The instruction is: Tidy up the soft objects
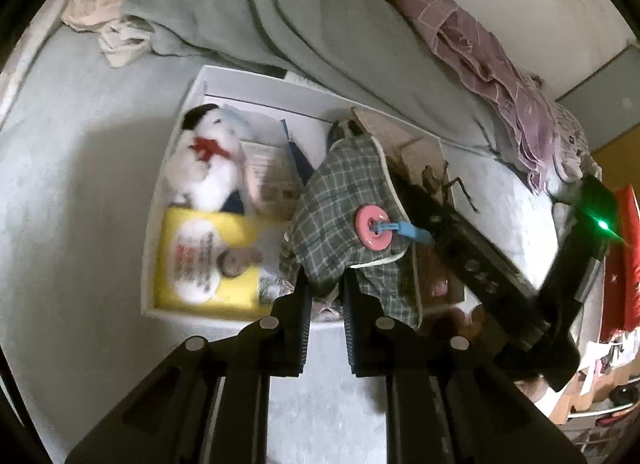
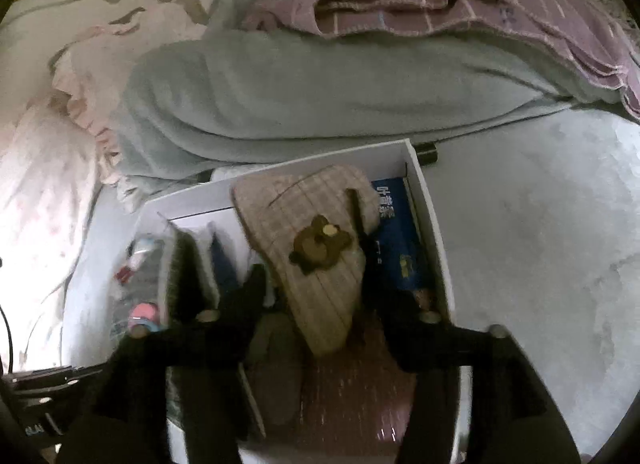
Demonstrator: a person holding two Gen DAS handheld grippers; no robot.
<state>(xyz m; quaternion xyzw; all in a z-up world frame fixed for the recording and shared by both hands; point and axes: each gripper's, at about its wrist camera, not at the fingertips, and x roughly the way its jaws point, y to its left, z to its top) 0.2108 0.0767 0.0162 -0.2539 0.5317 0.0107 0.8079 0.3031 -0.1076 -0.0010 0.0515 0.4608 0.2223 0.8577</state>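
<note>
Left wrist view: the left gripper [image 1: 325, 296] is clenched on the near hem of a grey checked cloth [image 1: 344, 200] that carries a pink ring [image 1: 372, 226] and a blue clip [image 1: 412, 232]. The cloth runs straight away from the fingers, its long axis pointing far and a little right, draped over the middle of a white box [image 1: 176, 144] that sits on the bed [image 1: 72, 184]. Left of it in the box lie a white plush toy [image 1: 208, 168] and a yellow packet [image 1: 208, 260]; the other gripper's dark body crosses on the right. A grey-green blanket [image 1: 248, 12] is heaped beyond the box. Right wrist view: the right gripper [image 2: 312, 296] stands released, its fingers either side of the near end of a beige checked soft piece [image 2: 304, 224] with a small brown bear [image 2: 320, 248] sewn on. Whether the pads touch it I cannot tell. That piece lies lengthwise away from the gripper, tilted far-left to near-right, inside the same box beside a blue packet [image 2: 396, 232]. By my reckoning each hand is nearest its own piece, and the left one's next pull follows the cloth's length.
</note>
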